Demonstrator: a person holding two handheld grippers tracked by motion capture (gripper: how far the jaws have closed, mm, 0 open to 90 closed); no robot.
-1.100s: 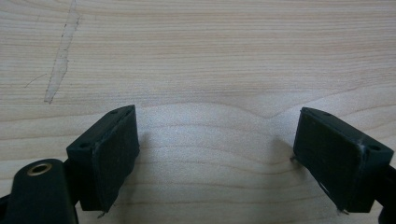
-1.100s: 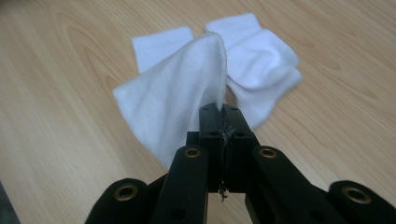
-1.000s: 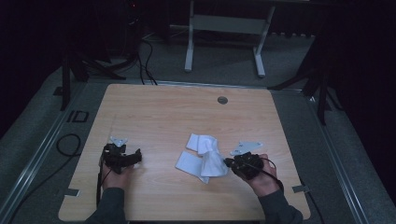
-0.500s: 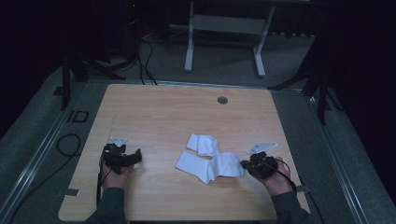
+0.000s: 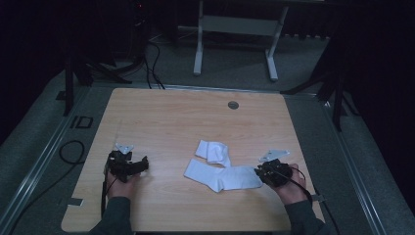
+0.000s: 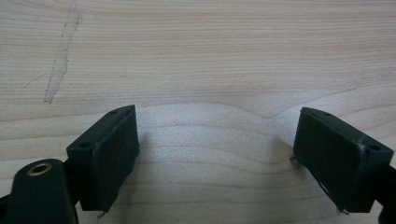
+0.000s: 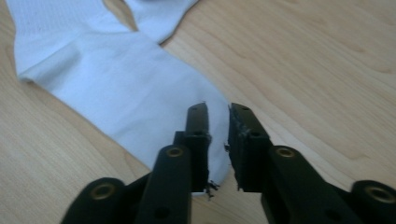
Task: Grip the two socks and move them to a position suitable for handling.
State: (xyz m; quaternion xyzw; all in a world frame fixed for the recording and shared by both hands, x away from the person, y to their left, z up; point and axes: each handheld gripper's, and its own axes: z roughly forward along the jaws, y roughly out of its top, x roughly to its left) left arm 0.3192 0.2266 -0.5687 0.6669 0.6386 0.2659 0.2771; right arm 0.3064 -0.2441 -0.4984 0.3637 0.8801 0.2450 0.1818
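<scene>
Two white socks lie on the wooden table (image 5: 161, 112). The long sock (image 5: 220, 176) is stretched flat, and the smaller crumpled sock (image 5: 213, 152) touches it from behind. My right gripper (image 5: 262, 174) sits at the long sock's right end. In the right gripper view the long sock (image 7: 116, 84) runs under my right gripper (image 7: 217, 121), whose jaws stand a narrow gap apart over the toe end, with the cloth lying flat. The other sock (image 7: 159, 14) shows at the top. My left gripper (image 5: 139, 164) rests on bare wood at the front left, open and holding nothing (image 6: 215, 158).
A round grommet (image 5: 233, 105) sits near the table's far edge. A pale scuff mark (image 6: 60, 56) runs along the wood ahead of the left gripper. Beyond the table are a white stand's legs (image 5: 235, 44) and cables (image 5: 151, 54) on the floor.
My right gripper dragged the long sock's end to the right, pulling it out straight, then stopped. The left gripper has stayed put.
</scene>
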